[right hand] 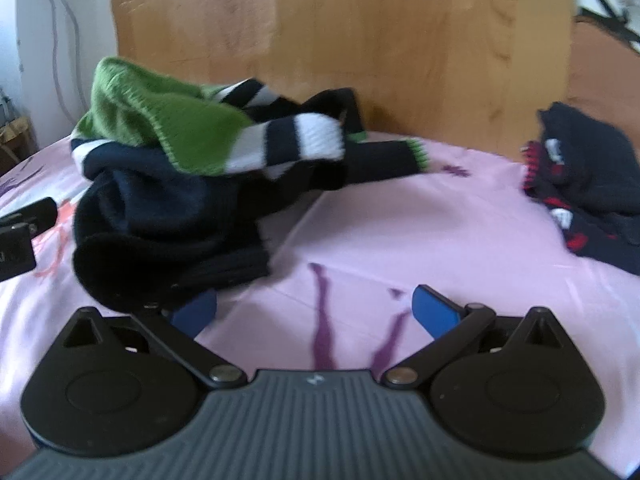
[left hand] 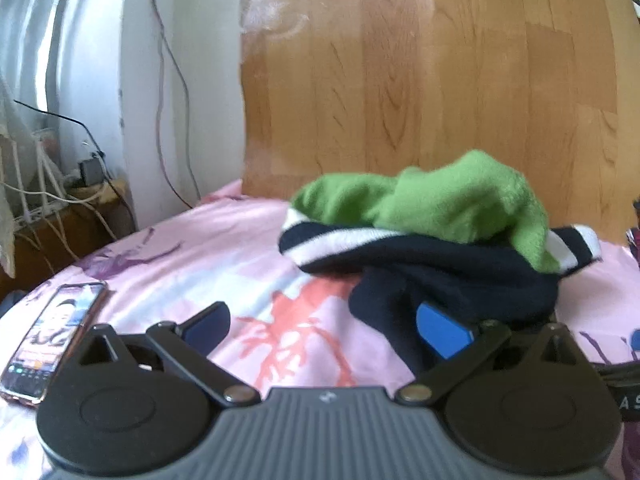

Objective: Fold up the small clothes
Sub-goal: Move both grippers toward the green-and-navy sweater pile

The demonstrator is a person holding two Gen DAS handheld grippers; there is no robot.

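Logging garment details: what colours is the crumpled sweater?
Green, navy and white stripes on the sweater; clearest from the right wrist.

The left tongs [left hand: 326, 330] are spread wide, level and pointing forward; the right tongs [right hand: 316, 312] gape likewise, gripping nothing.

The crumpled sweater [right hand: 192, 184] covers most of the right gripper's [right hand: 316, 312] left finger; only its blue tip shows. Ahead and to the right of that gripper, the folded dark garment [right hand: 592, 184] is cut by the frame edge, its red-and-white pattern blurred. Left of the left gripper [left hand: 324, 328], the phone [left hand: 52, 340] shows an unreadable screen, and its near corner is hidden behind the gripper body.
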